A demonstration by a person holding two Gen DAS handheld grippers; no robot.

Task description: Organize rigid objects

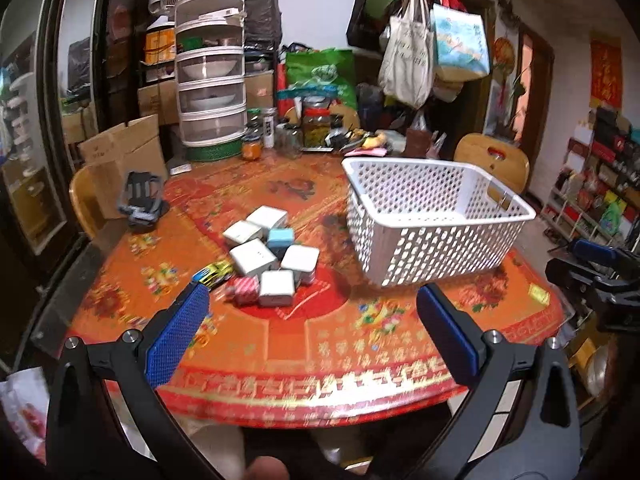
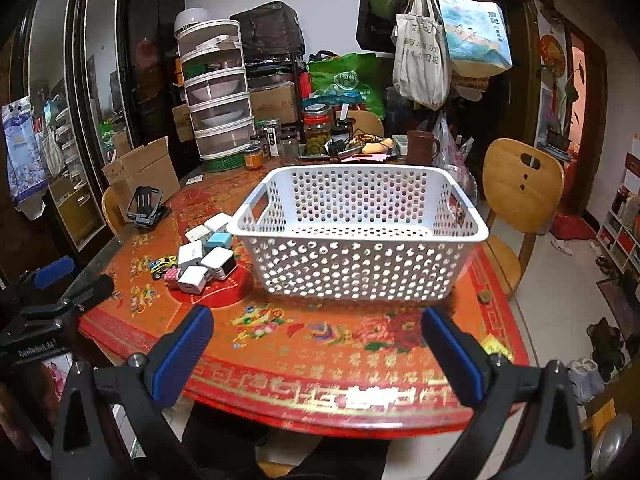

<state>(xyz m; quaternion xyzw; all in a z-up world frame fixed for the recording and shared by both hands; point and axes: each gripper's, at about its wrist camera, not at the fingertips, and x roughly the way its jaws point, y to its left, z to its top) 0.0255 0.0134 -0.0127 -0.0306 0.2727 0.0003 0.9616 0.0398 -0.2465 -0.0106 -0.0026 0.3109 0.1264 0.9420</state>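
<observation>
A cluster of small white cubes [image 1: 260,256] lies mid-table with a light blue cube [image 1: 281,239], a red patterned cube [image 1: 244,290] and a yellow toy car [image 1: 212,272]. The cluster also shows in the right wrist view [image 2: 204,258]. A white perforated basket [image 1: 432,220] stands to its right and looks empty in the right wrist view [image 2: 360,236]. My left gripper [image 1: 312,304] is open and empty, just short of the cluster. My right gripper [image 2: 316,320] is open and empty in front of the basket.
The round table has a red-orange floral cloth [image 2: 320,344]. A black phone stand [image 1: 140,200] sits at the left edge. Jars, a tiered food cover [image 1: 212,76] and clutter line the back. Wooden chairs [image 2: 520,192] stand around the table.
</observation>
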